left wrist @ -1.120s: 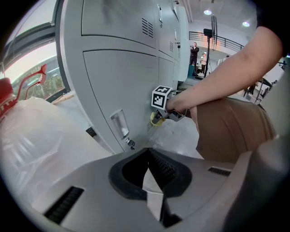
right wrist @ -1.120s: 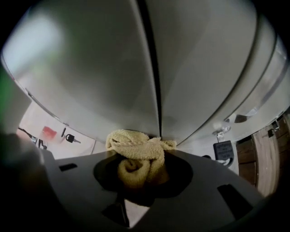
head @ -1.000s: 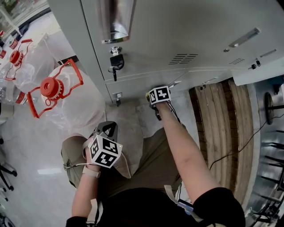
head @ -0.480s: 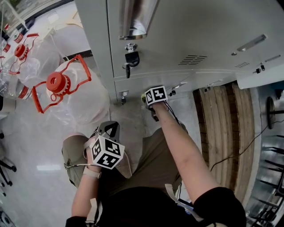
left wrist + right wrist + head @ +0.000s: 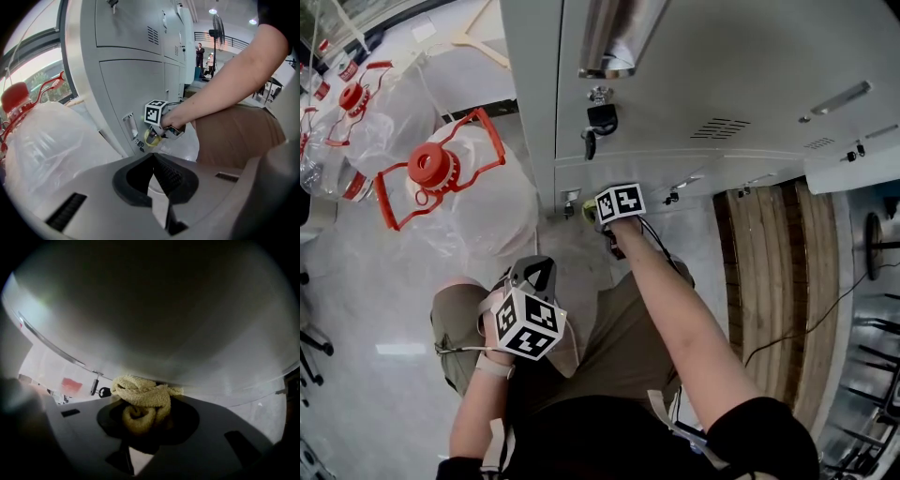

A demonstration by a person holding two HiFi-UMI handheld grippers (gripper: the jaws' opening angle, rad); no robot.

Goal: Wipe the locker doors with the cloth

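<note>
The grey lockers fill the top of the head view, and the lower door (image 5: 712,171) is the one being touched. My right gripper (image 5: 600,223) is shut on a bunched yellow cloth (image 5: 592,210) and presses it against the lower door's left end, just right of its lock. In the right gripper view the cloth (image 5: 140,399) sits bunched between the jaws, against the door (image 5: 164,310). The left gripper view shows the right gripper (image 5: 157,135) and the cloth (image 5: 151,138) at the door (image 5: 136,89). My left gripper (image 5: 529,273) hangs back over the person's knee, shut on nothing.
Large clear water bottles (image 5: 478,206) with red caps and handles stand left of the lockers. A padlock (image 5: 600,117) hangs on the upper door and a key (image 5: 570,206) sits in the lower lock. A wooden floor strip (image 5: 769,272) and a cable lie to the right.
My right gripper has slid the cloth leftward along the lower door, towards its lock. The head view has shifted left. The left gripper has stayed where it was.
</note>
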